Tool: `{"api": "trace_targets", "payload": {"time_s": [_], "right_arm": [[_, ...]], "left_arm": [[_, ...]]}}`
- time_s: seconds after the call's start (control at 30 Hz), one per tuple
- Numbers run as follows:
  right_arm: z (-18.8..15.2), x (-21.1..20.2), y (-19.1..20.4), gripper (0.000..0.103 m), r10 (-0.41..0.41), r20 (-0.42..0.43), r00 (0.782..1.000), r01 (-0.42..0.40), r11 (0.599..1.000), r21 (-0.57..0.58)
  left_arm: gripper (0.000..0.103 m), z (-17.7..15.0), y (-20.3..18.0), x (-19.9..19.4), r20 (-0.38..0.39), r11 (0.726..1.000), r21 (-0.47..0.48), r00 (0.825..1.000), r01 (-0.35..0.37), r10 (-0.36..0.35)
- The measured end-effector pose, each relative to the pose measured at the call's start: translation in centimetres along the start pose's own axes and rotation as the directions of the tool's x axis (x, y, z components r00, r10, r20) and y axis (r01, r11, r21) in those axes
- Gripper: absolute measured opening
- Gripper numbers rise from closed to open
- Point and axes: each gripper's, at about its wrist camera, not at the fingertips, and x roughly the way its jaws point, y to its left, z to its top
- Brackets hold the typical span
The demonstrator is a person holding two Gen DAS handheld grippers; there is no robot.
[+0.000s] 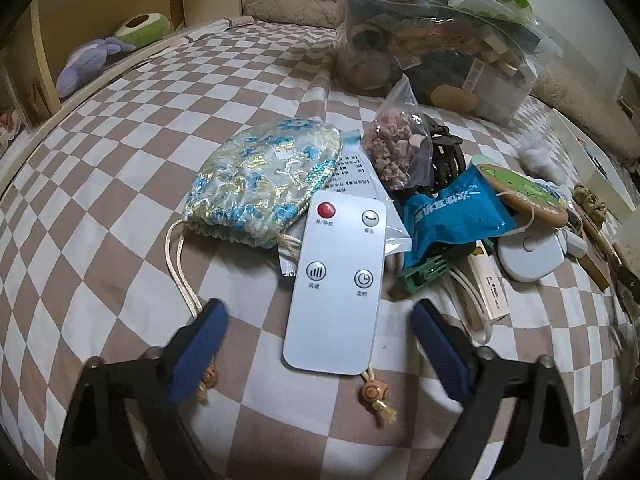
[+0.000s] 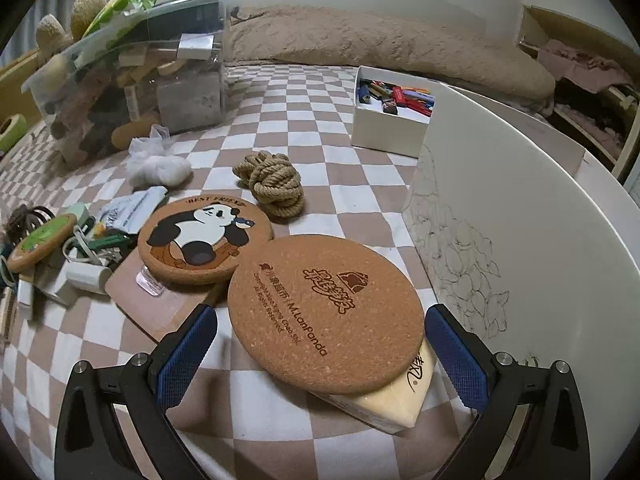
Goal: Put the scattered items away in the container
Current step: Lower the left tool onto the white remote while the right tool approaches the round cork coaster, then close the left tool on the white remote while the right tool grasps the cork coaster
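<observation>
Looking along your left gripper (image 1: 320,322), its jaws stand wide, holding nothing, straddling the white remote (image 1: 338,280); clutter remains beside the clear container (image 1: 500,92); your right gripper (image 2: 322,330) gapes empty around a cork coaster (image 2: 326,314); most tidying remains.

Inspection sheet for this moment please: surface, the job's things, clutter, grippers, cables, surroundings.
Surface: brown and white checkered bedsheet, soft and lightly creased.
Job's things: white flat remote control between the left gripper's open fingers; round cork coaster with printed text between the right gripper's open fingers, resting on a cream packet; clear plastic storage container, already heaped.
Clutter: blue floral drawstring pouch, blue foil packet, panda cork coaster, knotted jute rope ball.
Grippers: left gripper open; right gripper open.
Cables: white cord beside the remote.
Surroundings: beige plush pillow, white box of small items.
</observation>
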Motion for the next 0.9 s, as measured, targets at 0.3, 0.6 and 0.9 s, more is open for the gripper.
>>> {"api": "trace_targets", "payload": {"time_s": [0.3, 0.6, 0.9], "right_arm": [[0.1, -0.1, -1.6, 0.067, 0.008, 0.001, 1.0, -0.008, 0.999, 0.036], [0.4, -1.2, -1.8, 0.044, 0.051, 0.032, 0.998, -0.051, 0.998, 0.023], [0.2, -2.0, -1.0, 0.029, 0.051, 0.056, 0.997, -0.048, 0.997, -0.059]], "left_arm": [[0.04, -0.3, -0.4, -0.6, 0.019, 0.999, 0.038, 1.0, -0.009, 0.008], [0.04, -0.7, -0.5, -1.5, 0.022, 0.998, 0.013, 0.998, 0.064, -0.064], [0.039, -1.3, -0.5, -2.8, 0.03, 0.992, -0.013, 0.991, 0.129, -0.129]]}}
